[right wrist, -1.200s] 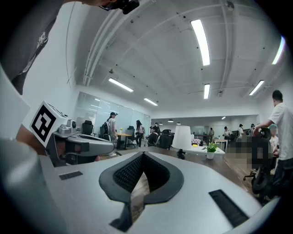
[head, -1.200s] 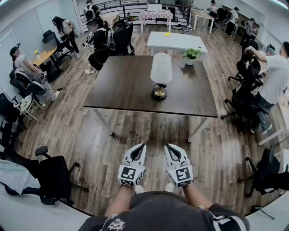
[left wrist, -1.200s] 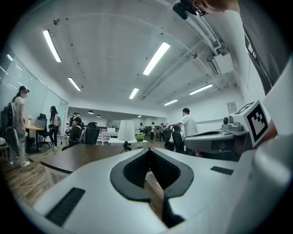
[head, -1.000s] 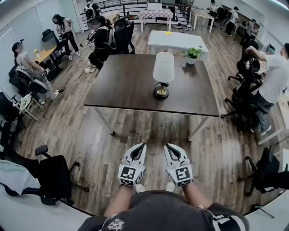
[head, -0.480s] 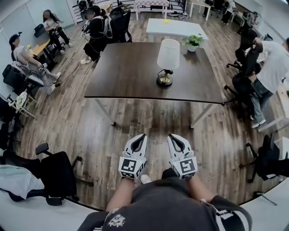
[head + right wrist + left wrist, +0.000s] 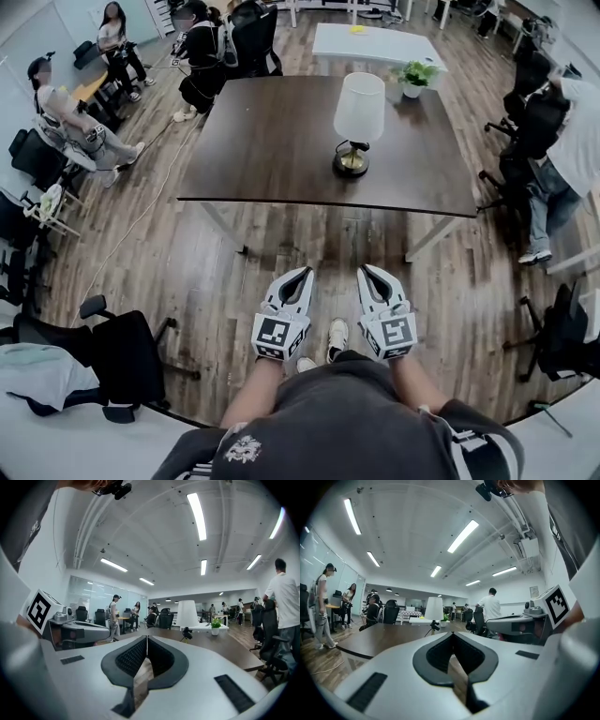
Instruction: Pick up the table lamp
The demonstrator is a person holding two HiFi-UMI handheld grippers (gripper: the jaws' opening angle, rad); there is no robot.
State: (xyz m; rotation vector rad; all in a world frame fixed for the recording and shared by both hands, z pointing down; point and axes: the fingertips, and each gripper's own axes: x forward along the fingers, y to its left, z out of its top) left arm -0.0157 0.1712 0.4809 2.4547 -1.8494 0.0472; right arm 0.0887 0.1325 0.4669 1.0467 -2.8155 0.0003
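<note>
Two grippers, the left gripper (image 6: 305, 272) and the right gripper (image 6: 365, 270), hang side by side over the wood floor just short of the near edge of the dark table (image 6: 272, 141), each with its jaws clenched tip to tip on nothing. The table lamp (image 6: 359, 122) stands upright on the table, toward its right half and nearer the near edge than the far one, well apart from both claws; a small potted plant (image 6: 418, 74) sits beyond it at the table's far right corner. Both gripper views look level across the tabletop at the white shade. The step in hand appears to be the approach. To do it well, the jaws would need to part before reaching the table, and the slim stem between shade and brass base looks the soundest place to close on, since the shade seems likely to crush or tip. The second claw could steady the base on the table. Whether a cord trails across the table cannot be told.
</note>
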